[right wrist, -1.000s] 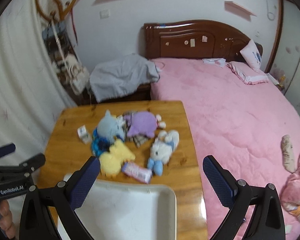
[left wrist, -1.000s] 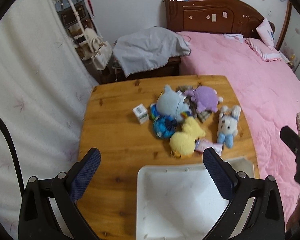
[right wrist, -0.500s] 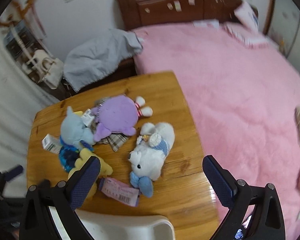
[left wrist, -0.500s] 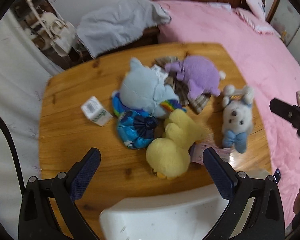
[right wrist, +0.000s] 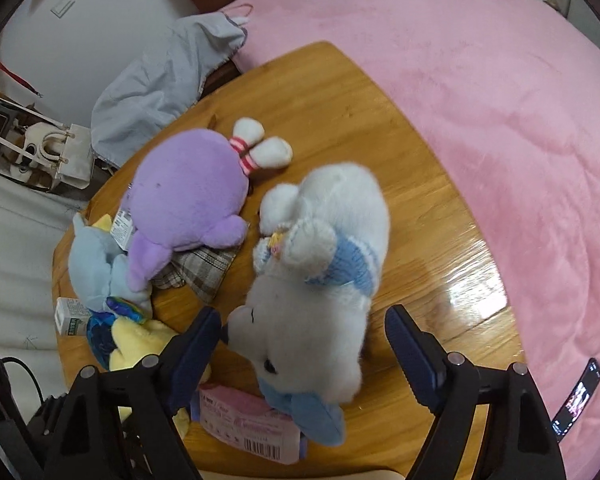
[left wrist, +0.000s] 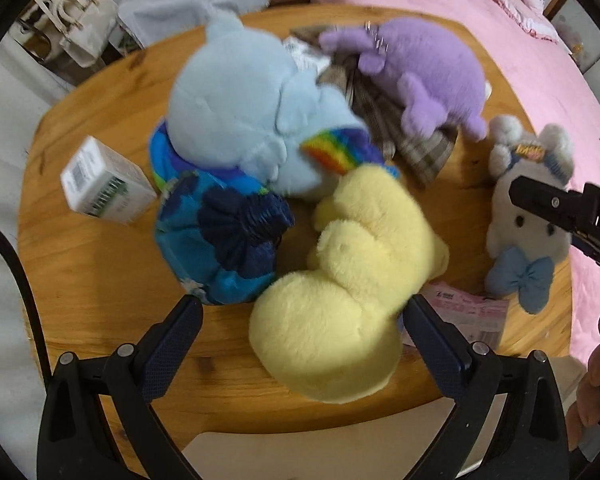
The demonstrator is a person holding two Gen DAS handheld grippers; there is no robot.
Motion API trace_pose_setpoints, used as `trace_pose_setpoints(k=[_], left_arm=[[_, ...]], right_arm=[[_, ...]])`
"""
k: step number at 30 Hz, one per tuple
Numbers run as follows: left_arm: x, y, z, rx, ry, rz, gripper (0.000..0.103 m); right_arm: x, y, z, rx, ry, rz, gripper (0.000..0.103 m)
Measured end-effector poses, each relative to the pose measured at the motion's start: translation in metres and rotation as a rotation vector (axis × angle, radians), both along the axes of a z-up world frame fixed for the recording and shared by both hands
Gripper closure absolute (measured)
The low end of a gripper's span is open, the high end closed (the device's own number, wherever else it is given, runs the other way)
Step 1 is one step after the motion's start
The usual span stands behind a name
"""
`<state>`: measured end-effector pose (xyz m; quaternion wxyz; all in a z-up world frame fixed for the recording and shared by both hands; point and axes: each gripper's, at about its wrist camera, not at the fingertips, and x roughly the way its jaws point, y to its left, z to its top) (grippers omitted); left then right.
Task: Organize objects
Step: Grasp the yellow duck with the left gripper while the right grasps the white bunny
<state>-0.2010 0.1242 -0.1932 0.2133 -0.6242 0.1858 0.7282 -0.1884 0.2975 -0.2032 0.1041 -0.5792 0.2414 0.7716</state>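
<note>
Left tongs (left wrist: 300, 344) and right tongs (right wrist: 302, 344) gaped wide, empty, straddling yellow plush (left wrist: 352, 300) and white plush (right wrist: 320, 280); soft, light; pinch mid-body.

No wording is showing clearly enough to read. Barcodes are showing on the white box (left wrist: 100, 184) and the pink packet (right wrist: 252, 426), whose small print is blurring out.
</note>
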Motion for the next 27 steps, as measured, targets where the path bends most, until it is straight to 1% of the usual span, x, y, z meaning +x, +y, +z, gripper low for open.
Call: trace_pose_setpoints(k=[1, 2, 7, 11, 13, 15, 16, 18, 23, 25, 27], left_arm=[[0.0, -0.001, -0.001, 0.01, -0.019, -0.002, 0.01], [-0.001, -0.001, 0.0, 0.012, -0.022, 0.001, 0.01], [0.001, -0.003, 0.001, 0.017, -0.024, 0.009, 0.01], [0.005, 0.0, 0.003, 0.008, -0.007, -0.002, 0.011], [0.007, 0.001, 0.003, 0.001, -0.002, -0.01, 0.015], [0.01, 0.005, 0.001, -0.017, 0.006, -0.023, 0.027], [0.011, 0.006, -0.001, -0.026, 0.009, -0.028, 0.03], [0.014, 0.006, 0.0, -0.031, 0.017, -0.03, 0.031], [0.015, 0.004, 0.0, -0.014, 0.03, -0.016, 0.036], [0.018, 0.004, 0.001, -0.011, 0.033, -0.01, 0.037], [0.02, 0.002, 0.004, 0.012, 0.023, 0.003, 0.037]], right_arm=[[-0.001, 0.0, -0.001, -0.009, -0.004, -0.002, 0.025], [-0.002, 0.001, -0.001, -0.014, -0.004, -0.005, 0.027], [-0.004, 0.002, -0.003, 0.023, -0.041, -0.013, 0.028], [-0.006, 0.0, -0.01, 0.04, -0.093, -0.011, 0.039], [-0.005, 0.001, -0.01, 0.034, -0.095, -0.017, 0.04], [-0.006, 0.0, -0.011, 0.049, -0.094, -0.005, 0.041], [-0.006, 0.0, -0.011, 0.056, -0.097, 0.001, 0.042], [-0.008, -0.001, -0.012, 0.061, -0.098, 0.008, 0.043], [-0.006, 0.004, -0.011, 0.018, -0.075, 0.001, 0.046], [-0.005, 0.004, -0.009, -0.015, -0.051, 0.0, 0.047], [0.0, 0.003, -0.005, -0.049, -0.026, -0.002, 0.048]])
